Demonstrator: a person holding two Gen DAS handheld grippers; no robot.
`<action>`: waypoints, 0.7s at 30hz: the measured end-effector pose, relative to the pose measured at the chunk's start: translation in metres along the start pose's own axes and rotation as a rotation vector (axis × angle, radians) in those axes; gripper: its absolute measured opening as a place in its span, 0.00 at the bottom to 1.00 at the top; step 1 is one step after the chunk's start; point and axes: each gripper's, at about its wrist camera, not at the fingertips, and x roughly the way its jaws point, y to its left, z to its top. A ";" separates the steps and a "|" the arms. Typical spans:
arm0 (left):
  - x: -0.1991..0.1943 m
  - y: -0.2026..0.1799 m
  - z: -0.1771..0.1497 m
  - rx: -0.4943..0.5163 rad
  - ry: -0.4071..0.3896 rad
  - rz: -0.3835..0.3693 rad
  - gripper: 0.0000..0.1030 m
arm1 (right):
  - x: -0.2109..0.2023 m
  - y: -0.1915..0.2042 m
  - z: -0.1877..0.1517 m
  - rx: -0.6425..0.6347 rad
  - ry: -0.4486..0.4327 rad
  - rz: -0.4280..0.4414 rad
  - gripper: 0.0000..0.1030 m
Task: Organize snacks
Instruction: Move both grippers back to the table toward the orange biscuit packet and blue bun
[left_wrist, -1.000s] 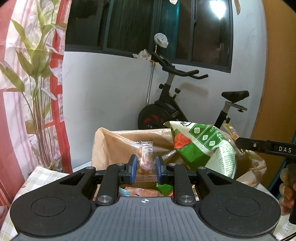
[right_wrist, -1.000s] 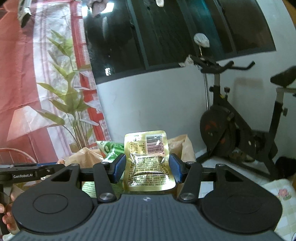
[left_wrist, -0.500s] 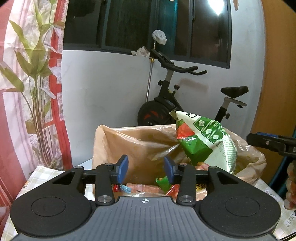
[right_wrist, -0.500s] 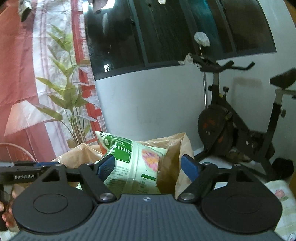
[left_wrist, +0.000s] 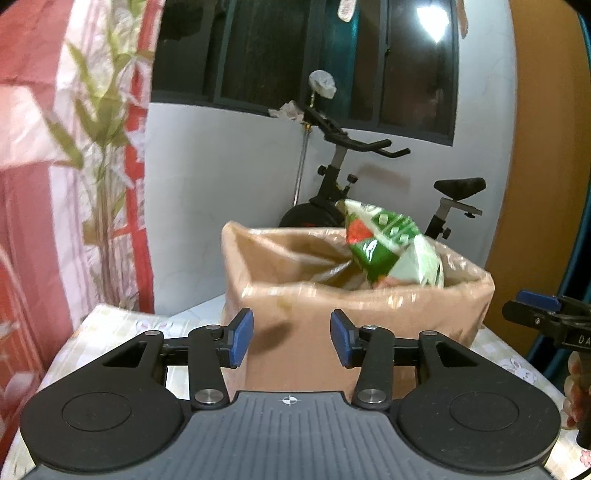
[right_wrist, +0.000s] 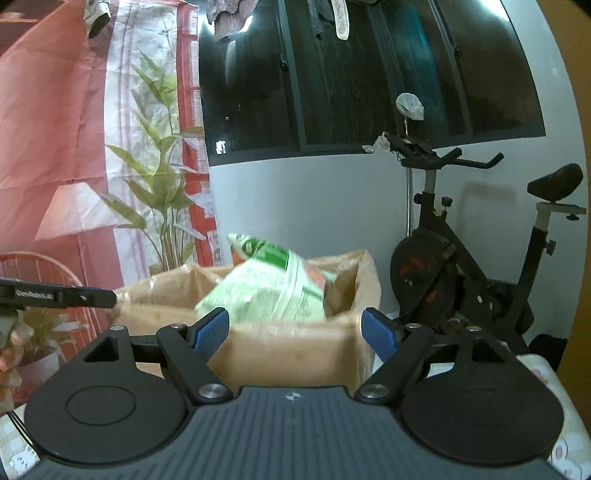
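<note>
Two claws are hovering in front of a brown paper-lined box (left_wrist: 354, 306), and both are standing released with nothing between their blue pads. From the left wrist view, the left claw (left_wrist: 291, 338) is facing the near wall of the box, its pads spread well apart. At the right edge of that view the right claw (left_wrist: 546, 317) is showing side-on, beside the box's right corner, with a hand (left_wrist: 574, 384) gripping it from below. From the right wrist view, the right claw (right_wrist: 295, 332) is also gaping wide, pointing at the box (right_wrist: 288, 350) from its other side, and the left claw (right_wrist: 59, 295) is showing as a dark bar at the left edge, its tip near the box's left rim.

One green and white snack bag (left_wrist: 391, 247) is sitting inside the box, tilted, with its upper part sticking out above the rim; in the right wrist view it (right_wrist: 269, 288) is looking blurred. The box is resting on a bench (left_wrist: 122, 332) covered with a pale patterned cloth. Behind it, an exercise bike (right_wrist: 461, 273) is standing against a white wall under dark windows, and a curtain (left_wrist: 74, 147) printed with green leaves is hanging on the left
</note>
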 end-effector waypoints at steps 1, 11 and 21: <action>-0.003 0.002 -0.005 -0.013 0.006 0.004 0.47 | -0.004 0.001 -0.006 0.000 0.001 -0.001 0.79; 0.007 0.033 -0.053 -0.124 0.143 0.070 0.47 | -0.014 0.008 -0.058 -0.022 0.091 -0.027 0.79; 0.044 0.046 -0.077 -0.101 0.262 0.071 0.47 | 0.021 -0.002 -0.107 0.029 0.284 -0.022 0.79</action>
